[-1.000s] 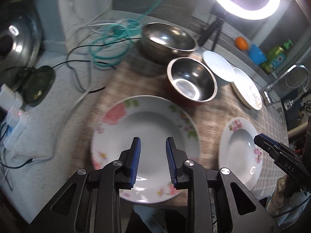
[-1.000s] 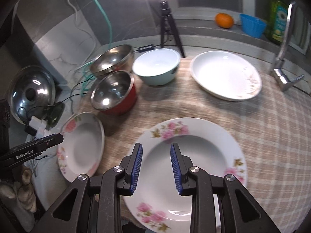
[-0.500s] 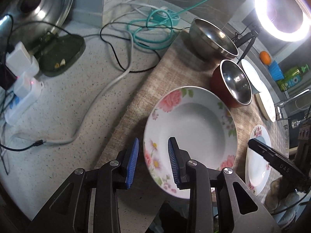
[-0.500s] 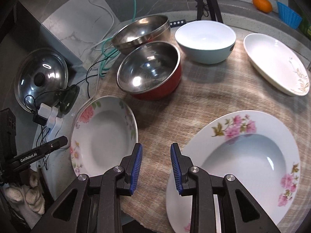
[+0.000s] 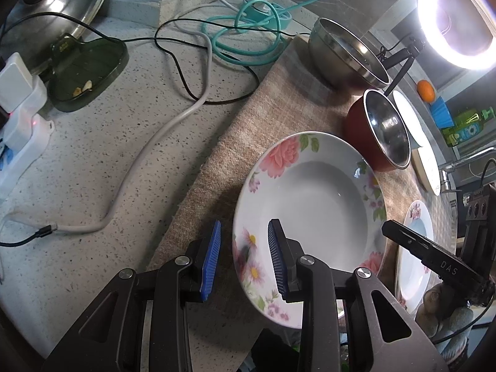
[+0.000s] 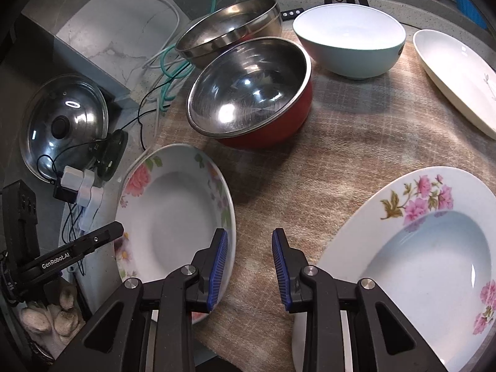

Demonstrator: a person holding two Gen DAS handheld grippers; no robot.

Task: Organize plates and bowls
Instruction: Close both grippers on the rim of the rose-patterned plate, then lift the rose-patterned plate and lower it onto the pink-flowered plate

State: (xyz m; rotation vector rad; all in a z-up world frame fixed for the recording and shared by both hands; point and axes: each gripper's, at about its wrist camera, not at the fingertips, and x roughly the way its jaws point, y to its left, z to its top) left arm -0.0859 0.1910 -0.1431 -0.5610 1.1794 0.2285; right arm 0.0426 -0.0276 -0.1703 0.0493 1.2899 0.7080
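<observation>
Woven mat, empty floral plates, empty steel bowls

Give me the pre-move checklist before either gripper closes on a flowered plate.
1. Left gripper straddles the near rim of the left flowered plate, pads not pressing: ok.
2. Right gripper over bare mat, between both plates, no rim between its pads: not ok.
3. Right flowered plate empty: ok.
4. Left plate clear of the red bowl: ok.
5. White cable off the mat: ok.
6. How far the plates overhang the counter edge: cannot tell.
</observation>
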